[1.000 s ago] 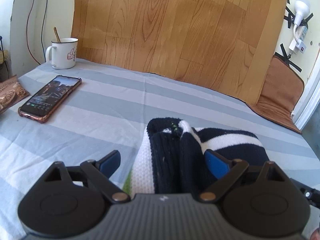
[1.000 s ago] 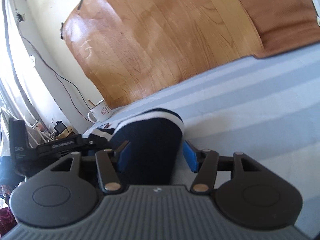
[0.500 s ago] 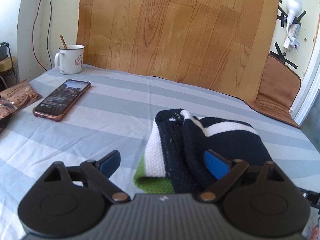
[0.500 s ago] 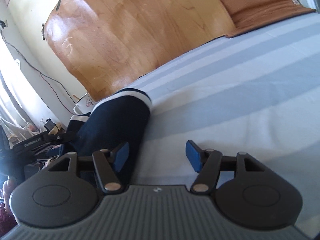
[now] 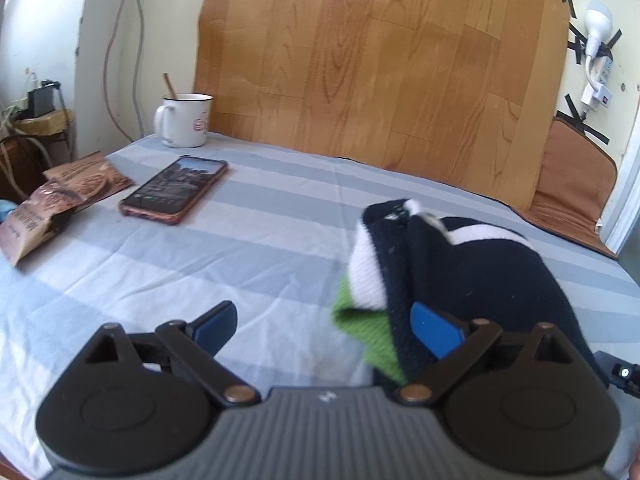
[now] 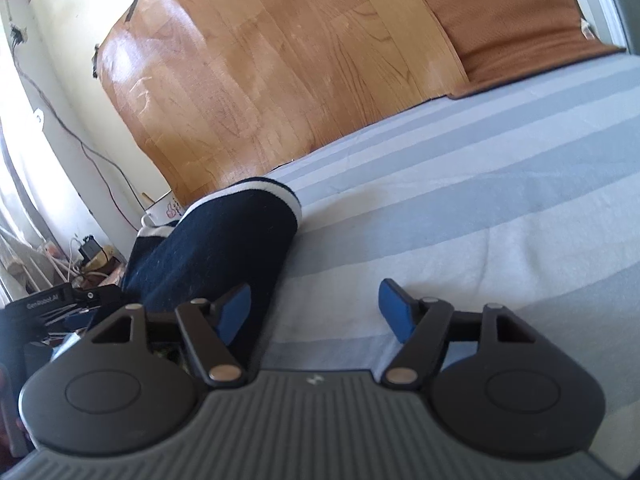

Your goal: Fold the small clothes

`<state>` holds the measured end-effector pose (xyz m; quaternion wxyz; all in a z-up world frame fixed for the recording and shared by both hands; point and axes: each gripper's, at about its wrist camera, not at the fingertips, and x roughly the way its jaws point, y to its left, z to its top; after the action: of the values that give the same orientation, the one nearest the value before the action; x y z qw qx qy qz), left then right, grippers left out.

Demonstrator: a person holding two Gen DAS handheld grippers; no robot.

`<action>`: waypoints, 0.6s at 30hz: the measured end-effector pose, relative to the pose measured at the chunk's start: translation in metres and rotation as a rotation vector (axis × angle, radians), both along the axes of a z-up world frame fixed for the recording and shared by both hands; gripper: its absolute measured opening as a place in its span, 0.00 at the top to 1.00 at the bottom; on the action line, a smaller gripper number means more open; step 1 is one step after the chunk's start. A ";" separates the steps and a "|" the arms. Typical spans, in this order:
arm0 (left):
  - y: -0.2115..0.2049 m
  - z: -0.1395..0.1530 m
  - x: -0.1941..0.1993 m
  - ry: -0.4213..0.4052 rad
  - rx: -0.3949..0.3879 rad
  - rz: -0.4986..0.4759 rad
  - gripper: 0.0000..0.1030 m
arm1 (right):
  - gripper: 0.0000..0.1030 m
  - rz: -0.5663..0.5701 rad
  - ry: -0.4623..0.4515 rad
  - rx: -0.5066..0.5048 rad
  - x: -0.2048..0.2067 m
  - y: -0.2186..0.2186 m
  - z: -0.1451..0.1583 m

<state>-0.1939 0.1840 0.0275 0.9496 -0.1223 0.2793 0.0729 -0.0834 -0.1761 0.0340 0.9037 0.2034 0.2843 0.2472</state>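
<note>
A folded knitted garment [image 5: 460, 264], navy with white stripes and a green edge, lies on the blue-and-white striped bed sheet [image 5: 240, 248]. My left gripper [image 5: 324, 326] is open and empty; the garment lies by its right finger. In the right wrist view the same garment [image 6: 224, 248] lies to the left of my right gripper [image 6: 314, 308], which is open and empty over bare sheet [image 6: 460, 216]. The left gripper's body shows at the left edge there [image 6: 44, 304].
A phone [image 5: 176, 190], a white mug with a spoon [image 5: 184, 124] and brown snack packets [image 5: 52, 200] lie at the far left of the bed. A wood-grain panel [image 5: 380, 60] stands behind the bed. A brown cushion [image 5: 572, 184] leans at the right.
Both grippers have let go of the garment and drawn back. The left view shifted left, so the garment now sits to its right. The right gripper slid right, off the garment.
</note>
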 end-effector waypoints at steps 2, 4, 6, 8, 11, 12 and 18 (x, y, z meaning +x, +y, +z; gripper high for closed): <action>0.009 -0.004 -0.006 0.000 -0.029 0.003 0.06 | 0.20 0.009 -0.005 0.001 0.000 0.002 0.000; 0.020 -0.008 -0.009 0.008 -0.082 -0.009 0.06 | 0.15 0.010 -0.001 0.031 0.001 0.000 -0.001; 0.032 -0.012 -0.011 0.004 -0.174 -0.050 0.04 | 0.14 0.005 0.020 0.086 0.004 -0.005 -0.002; 0.044 -0.012 -0.010 -0.008 -0.277 -0.088 0.00 | 0.14 0.006 0.045 0.129 0.008 -0.010 -0.003; 0.053 -0.006 -0.005 -0.038 -0.374 -0.140 0.00 | 0.14 0.030 0.080 0.180 0.013 -0.015 -0.003; 0.053 -0.003 -0.001 -0.042 -0.388 -0.160 0.00 | 0.14 0.044 0.087 0.193 0.015 -0.015 -0.002; 0.026 -0.010 0.037 0.053 -0.413 -0.289 0.00 | 0.14 0.161 0.110 0.202 0.031 0.008 0.001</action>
<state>-0.1566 0.2095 0.0175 0.8973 -0.2707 0.3276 -0.1192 -0.0522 -0.1686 0.0354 0.8390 0.2833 0.3222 0.3347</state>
